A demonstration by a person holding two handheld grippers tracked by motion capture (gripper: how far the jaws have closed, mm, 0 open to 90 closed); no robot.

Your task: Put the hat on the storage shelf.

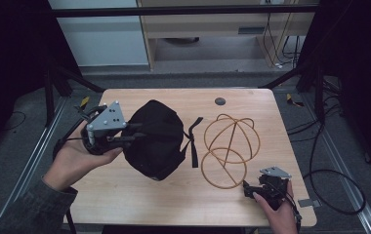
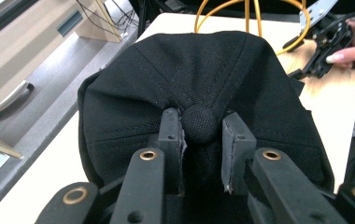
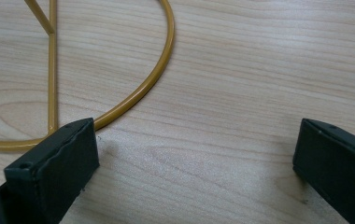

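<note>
a light wooden bench (image 1: pixel 139 195) seen from above, with a person's two forearms coming in from the near edge, each hand holding a two-jaw gripper.

the left gripper (image 1: pixel 133 132) reaches in from the left to a black cap (image 1: pixel 156 139), which lies crown up, a little left of the bench's middle, its back strap (image 1: pixel 194 141) trailing to the right. in the left gripper view the jaws stand either side of the round fabric button (image 2: pixel 199 122) at the top of the cap. the left jaw touches the button; the right jaw sits just beside it with a sliver of gap, so they are nearly closed around it, and whether they actually pinch it cannot be told.

just right of the cap stands a gold wire hat stand (image 1: pixel 228 148), a flat ring base with crossing hoops that form a dome. cap and stand are close but not joined.

the right gripper (image 1: pixel 252 187) rests low at the near right of the bench, beside the stand's ring base (image 3: pixel 133 93). its jaws are wide apart, holding nothing; one jaw lies just beside the ring.

judging by the layout, the work looks like putting the cap on the stand. it seems early: the cap is being taken by its button, and lifting and setting it over the dome are left.
</note>
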